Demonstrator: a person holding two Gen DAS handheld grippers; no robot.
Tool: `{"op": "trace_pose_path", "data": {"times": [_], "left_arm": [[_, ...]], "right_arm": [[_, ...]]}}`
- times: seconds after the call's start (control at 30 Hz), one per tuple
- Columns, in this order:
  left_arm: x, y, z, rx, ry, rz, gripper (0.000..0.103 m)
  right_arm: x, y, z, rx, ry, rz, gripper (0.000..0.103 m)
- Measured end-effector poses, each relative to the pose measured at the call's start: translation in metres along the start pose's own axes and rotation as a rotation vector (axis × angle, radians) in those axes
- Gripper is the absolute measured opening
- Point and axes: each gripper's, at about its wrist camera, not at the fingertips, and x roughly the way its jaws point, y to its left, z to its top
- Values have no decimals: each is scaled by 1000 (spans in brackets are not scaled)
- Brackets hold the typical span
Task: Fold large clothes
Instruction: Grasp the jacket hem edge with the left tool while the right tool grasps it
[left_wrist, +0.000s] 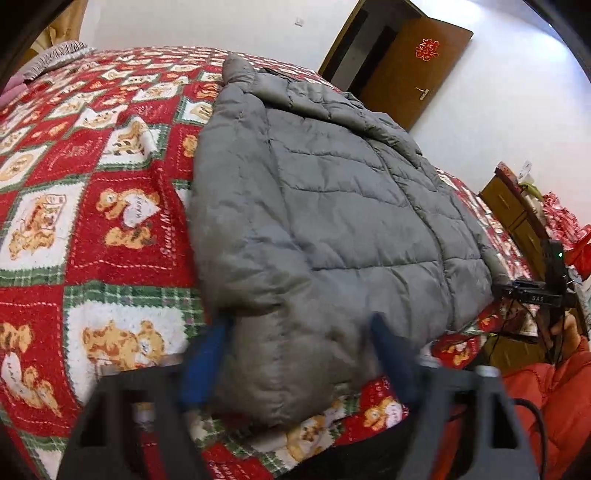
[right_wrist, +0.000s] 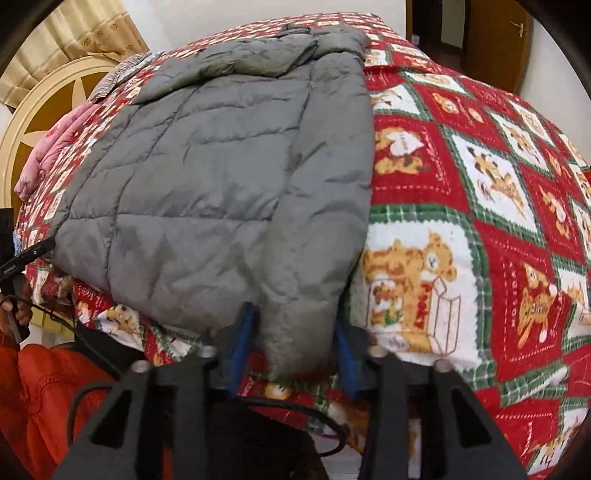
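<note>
Grey quilted puffer jacket (left_wrist: 332, 206) lies on red teddy-bear-print blanket (left_wrist: 110, 229); left gripper (left_wrist: 299, 354) and right gripper (right_wrist: 295, 343) each straddle a sleeve cuff, seemingly pinching, though blur hides contact.

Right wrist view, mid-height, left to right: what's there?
Headboard → pink bedding → grey puffer jacket → teddy-bear blanket.
</note>
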Motion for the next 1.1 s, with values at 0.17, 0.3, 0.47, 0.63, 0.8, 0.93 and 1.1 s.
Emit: {"op": "trace_pose_path", "data": {"times": [0.17, 0.3, 0.47, 0.63, 0.8, 0.93, 1.1], "left_arm": [[-6, -7, 0, 24, -42, -35, 21], [-33, -29, 9, 99, -140, -80, 15], [-82, -50, 24, 144, -276, -196, 15], [-135, -66, 29, 200, -397, -292, 15], [-159, -59, 55, 110, -477, -299, 15], [-146, -48, 115, -6, -465, -201, 16], [-94, -37, 199, -87, -422, -62, 16]], "right_arm": [[-10, -5, 2, 55, -49, 63, 13], [-43, -10, 4, 93, -141, 138, 13], [-99, -8, 2, 108, -276, 223, 13], [-151, 1, -2, 91, -398, 250, 13], [-185, -7, 18, 126, -534, 319, 13], [-182, -14, 79, 139, -572, 328, 13], [-148, -24, 181, 166, -562, 287, 13]]}}
